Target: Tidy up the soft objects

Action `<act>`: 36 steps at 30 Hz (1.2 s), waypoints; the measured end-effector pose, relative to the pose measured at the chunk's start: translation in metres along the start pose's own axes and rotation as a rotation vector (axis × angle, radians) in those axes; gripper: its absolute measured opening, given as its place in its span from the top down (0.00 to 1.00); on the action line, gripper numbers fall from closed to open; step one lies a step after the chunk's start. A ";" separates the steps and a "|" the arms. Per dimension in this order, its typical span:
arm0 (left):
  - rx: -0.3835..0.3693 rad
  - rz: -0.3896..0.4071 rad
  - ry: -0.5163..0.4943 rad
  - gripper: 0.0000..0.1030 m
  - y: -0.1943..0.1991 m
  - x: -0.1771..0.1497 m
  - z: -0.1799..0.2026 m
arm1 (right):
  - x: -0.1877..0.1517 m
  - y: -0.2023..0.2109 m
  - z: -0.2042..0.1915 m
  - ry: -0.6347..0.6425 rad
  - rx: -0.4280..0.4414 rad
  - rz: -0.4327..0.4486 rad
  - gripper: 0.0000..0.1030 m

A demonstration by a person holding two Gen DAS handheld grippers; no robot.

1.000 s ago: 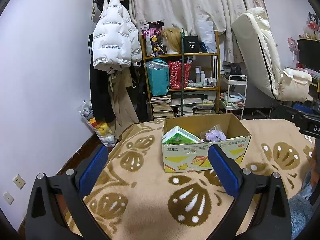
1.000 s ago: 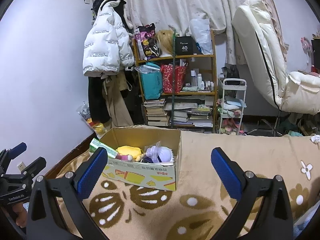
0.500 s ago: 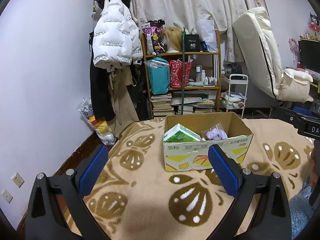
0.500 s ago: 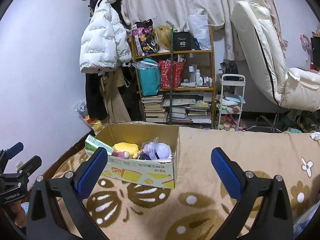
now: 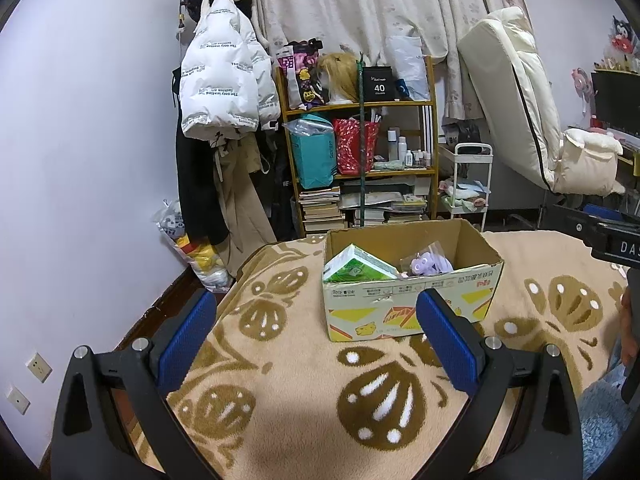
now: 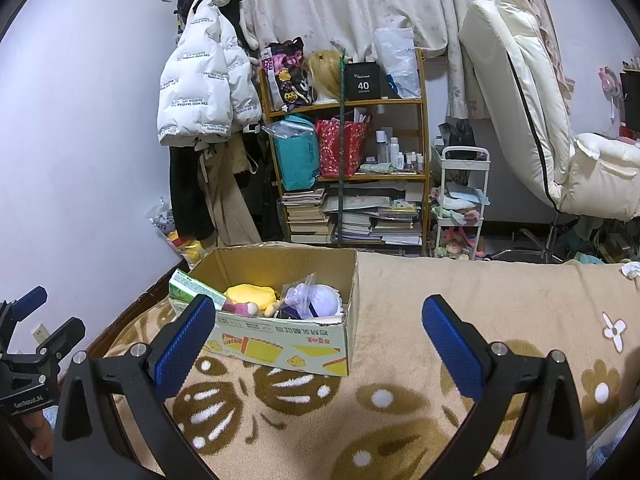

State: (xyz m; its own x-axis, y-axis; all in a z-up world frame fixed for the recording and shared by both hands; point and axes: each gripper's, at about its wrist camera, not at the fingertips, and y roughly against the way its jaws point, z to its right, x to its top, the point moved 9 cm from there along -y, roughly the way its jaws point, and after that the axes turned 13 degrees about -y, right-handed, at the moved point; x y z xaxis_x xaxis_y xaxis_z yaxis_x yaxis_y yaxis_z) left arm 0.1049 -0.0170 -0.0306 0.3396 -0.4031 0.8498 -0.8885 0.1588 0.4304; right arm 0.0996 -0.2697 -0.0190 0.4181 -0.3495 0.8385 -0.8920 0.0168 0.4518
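An open cardboard box [image 5: 460, 292] [image 6: 280, 344] stands on the tan patterned blanket. It holds a green tissue pack [image 5: 352, 266] [image 6: 192, 286], a yellow plush [image 6: 252, 294] and a purple plush in a clear bag [image 5: 428, 264] [image 6: 316, 300]. My left gripper [image 5: 316, 332] is open and empty, above the blanket in front of the box. My right gripper [image 6: 318, 336] is open and empty, to the right of the box. The left gripper also shows at the left edge of the right wrist view [image 6: 24, 344].
The blanket [image 5: 280, 380] [image 6: 460, 292] covers the bed. Beyond it stand a cluttered wooden shelf [image 5: 360, 160], a white puffer jacket [image 5: 220, 88] hanging on the wall, a white cart [image 6: 460, 200] and a cream recliner [image 6: 532, 128].
Both views have shifted slightly; the box sits a little lower and closer in the right wrist view. Both grippers stay open and empty.
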 end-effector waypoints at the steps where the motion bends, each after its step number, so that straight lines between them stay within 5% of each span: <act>1: 0.000 0.001 -0.003 0.04 0.000 0.000 0.000 | 0.000 0.000 0.000 0.000 0.001 0.000 0.00; 36: -0.005 -0.009 -0.016 0.04 -0.001 -0.003 0.002 | 0.003 -0.001 0.002 0.000 0.001 -0.007 0.00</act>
State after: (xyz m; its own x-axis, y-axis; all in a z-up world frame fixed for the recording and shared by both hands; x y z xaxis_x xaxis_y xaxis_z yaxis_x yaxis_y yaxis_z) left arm 0.1042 -0.0178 -0.0348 0.3429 -0.4187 0.8409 -0.8839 0.1593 0.4398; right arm 0.1016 -0.2730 -0.0178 0.4239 -0.3500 0.8353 -0.8893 0.0138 0.4571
